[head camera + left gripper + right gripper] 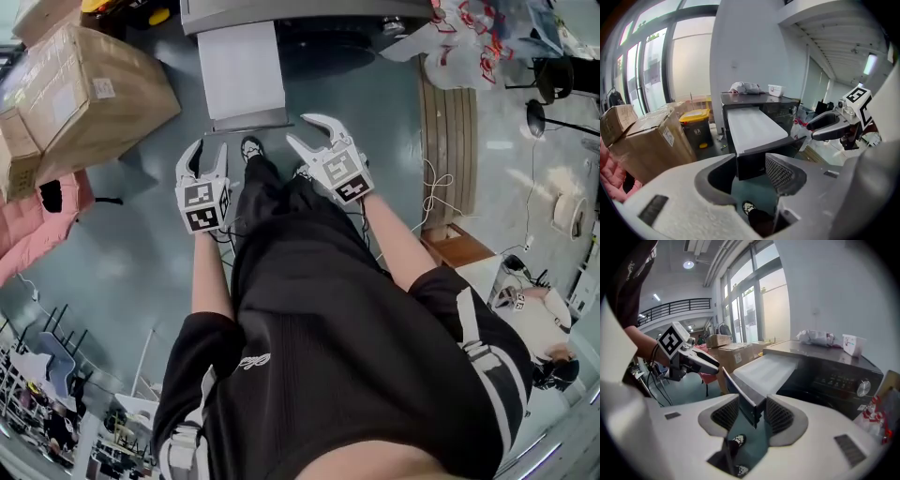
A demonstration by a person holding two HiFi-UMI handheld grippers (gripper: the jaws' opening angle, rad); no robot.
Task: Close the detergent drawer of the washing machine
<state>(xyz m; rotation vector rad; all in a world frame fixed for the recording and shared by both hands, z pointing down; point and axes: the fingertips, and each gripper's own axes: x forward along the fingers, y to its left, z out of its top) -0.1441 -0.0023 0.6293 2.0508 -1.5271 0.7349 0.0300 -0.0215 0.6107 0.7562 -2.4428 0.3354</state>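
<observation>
Drawer [242,70] stood open at top centre, left gripper [208,150] below it, right gripper [298,129] by its lower-right corner, both with fingers spread.

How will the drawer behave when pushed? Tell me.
The drawer looks rigid and boxy, so it probably won't flex. Pulled far out of the washer, it should slide straight in; an off-centre push might jam it.

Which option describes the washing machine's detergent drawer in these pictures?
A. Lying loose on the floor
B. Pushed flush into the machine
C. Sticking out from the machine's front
C: in the head view the white detergent drawer juts well out from the front of the washing machine, still attached and not yet pushed in.
</observation>
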